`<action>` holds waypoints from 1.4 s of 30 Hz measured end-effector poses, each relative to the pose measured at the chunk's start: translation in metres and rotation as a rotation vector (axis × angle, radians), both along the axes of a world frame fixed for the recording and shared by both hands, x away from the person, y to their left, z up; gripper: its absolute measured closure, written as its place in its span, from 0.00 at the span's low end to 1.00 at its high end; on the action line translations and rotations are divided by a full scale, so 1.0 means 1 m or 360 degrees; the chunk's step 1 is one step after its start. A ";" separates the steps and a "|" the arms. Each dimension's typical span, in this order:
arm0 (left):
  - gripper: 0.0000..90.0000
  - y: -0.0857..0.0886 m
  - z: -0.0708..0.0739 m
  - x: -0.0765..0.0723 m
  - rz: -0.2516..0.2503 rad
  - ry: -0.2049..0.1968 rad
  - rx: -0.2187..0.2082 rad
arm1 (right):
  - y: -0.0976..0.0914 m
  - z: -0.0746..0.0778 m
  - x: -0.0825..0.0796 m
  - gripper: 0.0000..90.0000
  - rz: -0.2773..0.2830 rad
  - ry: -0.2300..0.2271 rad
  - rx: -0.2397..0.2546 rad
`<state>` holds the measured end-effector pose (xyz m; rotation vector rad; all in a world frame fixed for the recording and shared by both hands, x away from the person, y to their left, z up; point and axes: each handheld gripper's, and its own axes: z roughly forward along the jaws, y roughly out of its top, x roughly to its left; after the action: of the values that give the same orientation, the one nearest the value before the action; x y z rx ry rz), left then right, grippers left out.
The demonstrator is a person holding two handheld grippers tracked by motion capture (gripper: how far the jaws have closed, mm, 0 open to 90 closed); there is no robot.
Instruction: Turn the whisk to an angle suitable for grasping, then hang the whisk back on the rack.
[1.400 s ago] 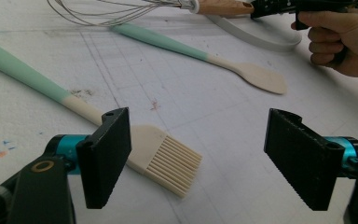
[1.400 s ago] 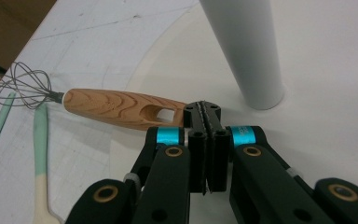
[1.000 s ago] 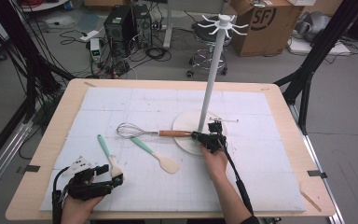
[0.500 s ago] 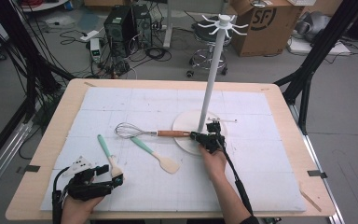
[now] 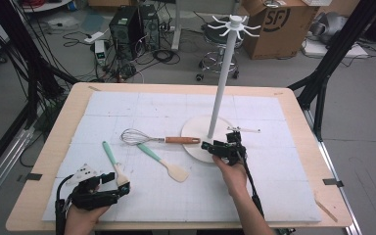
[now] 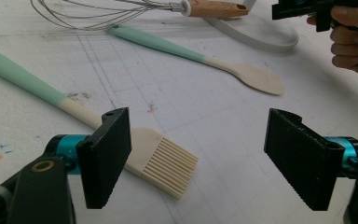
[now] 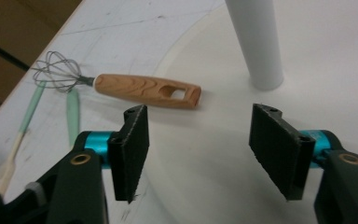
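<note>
Nearest my side of the pale, grid-marked foam surface (image 5: 284,196), my left gripper (image 5: 108,192) sits low with its flat black jaws spread wide and holding nothing. Just beyond it lies the mint-and-cream-handled pastry brush with flat cream bristles (image 6: 165,161); its handle runs off the left gripper view's edge, and the left jaw covers part of the ferrule. Farther on rests the mint-handled spatula with a smooth pale wooden blade (image 5: 164,162), lying apart from the brush.

My right gripper (image 5: 221,147) hangs over the near rim of the round white stand base (image 5: 193,134). Its ribbed black jaws have just been opening and now stand released, with nothing between them. Just ahead lies the wire whisk with a grained wooden handle (image 7: 149,90), the slotted end of the handle resting on the base rim and the thin wire loops out on the foam. The loops blur in the right gripper view, so I cannot count them.

Behind rises the smooth white pole of the stand (image 5: 221,88), topped by a ring of short hooks (image 5: 235,22); the right gripper view cuts it off just above the base.
</note>
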<state>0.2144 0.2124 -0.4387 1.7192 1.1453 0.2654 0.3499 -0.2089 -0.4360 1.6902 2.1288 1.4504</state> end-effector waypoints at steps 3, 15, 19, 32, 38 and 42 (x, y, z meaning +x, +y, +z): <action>0.26 -0.001 0.000 0.000 -0.0005 0.0001 0.0002 | -0.006 0.001 -0.011 0.30 0.0016 -0.0015 0.0003; 0.26 -0.004 -0.001 0.002 -0.0012 0.0007 0.0008 | -0.035 -0.003 -0.052 0.23 0.0089 -0.0060 -0.0011; 0.26 -0.005 -0.001 0.002 -0.0016 0.0014 0.0010 | -0.042 -0.006 -0.064 0.21 0.0108 -0.0065 0.0000; 0.26 -0.006 0.000 0.006 -0.0026 0.0004 0.0009 | -0.052 0.002 -0.099 0.18 0.0149 -0.0103 0.0009; 0.26 -0.011 0.011 0.014 -0.0078 0.0017 -0.0044 | -0.058 0.007 -0.102 0.18 0.0142 -0.0120 0.0034; 0.25 -0.020 0.022 0.032 -0.0169 0.0010 -0.0009 | -0.065 0.007 -0.098 0.18 0.0125 -0.0113 0.0050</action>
<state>0.2462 0.1924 -0.4167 1.7702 1.0547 0.1912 0.2518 -0.2740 -0.4292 1.5562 2.1691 1.5476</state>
